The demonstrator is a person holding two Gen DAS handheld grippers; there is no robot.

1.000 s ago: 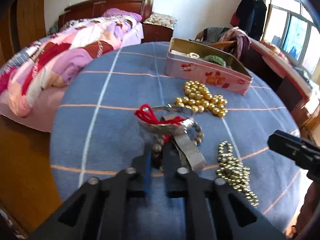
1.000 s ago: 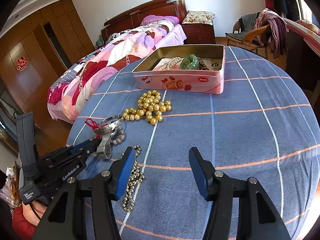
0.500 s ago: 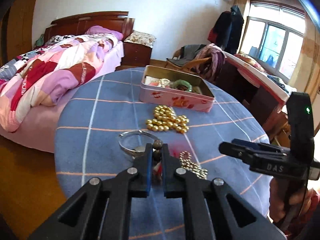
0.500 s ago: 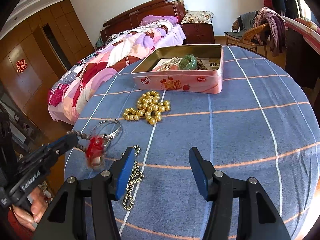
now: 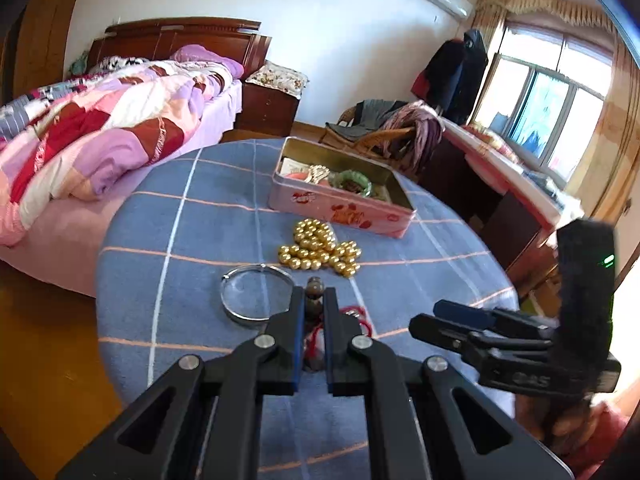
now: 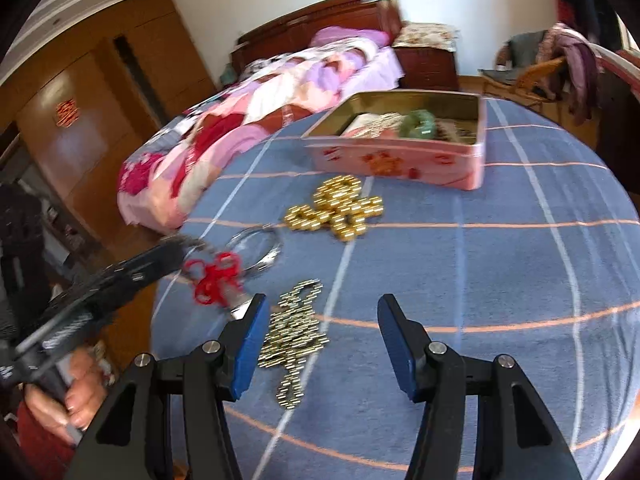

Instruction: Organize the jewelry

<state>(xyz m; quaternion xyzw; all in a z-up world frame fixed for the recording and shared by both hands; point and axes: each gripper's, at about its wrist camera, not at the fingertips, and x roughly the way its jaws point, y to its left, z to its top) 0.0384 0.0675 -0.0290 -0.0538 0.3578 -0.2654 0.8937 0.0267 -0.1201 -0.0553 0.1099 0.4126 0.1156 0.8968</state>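
Note:
My left gripper (image 5: pixel 313 300) is shut on a dark bead bracelet (image 5: pixel 313 292) with a red tassel (image 6: pixel 214 278) and holds it above the table; it shows at the left of the right wrist view (image 6: pixel 176 246). A silver bangle (image 5: pixel 256 296) lies on the blue cloth just left of it. A heap of large gold beads (image 5: pixel 318 248) lies in front of the pink tin box (image 5: pixel 340 210), which holds a green bangle (image 5: pixel 354 180) and pearls. My right gripper (image 6: pixel 320 344) is open and empty, over a small gold bead chain (image 6: pixel 294 330).
The round table (image 5: pixel 192 240) has a blue checked cloth; its edge is near on the left. A bed with a patchwork quilt (image 5: pixel 100 132) stands behind on the left. A chair with clothes (image 5: pixel 396 128) and a desk (image 5: pixel 512 168) stand on the right.
My left gripper has lifted the bead bracelet with the red tassel off the table and drawn back. The silver bangle stayed on the cloth. My right gripper has moved forward and left.

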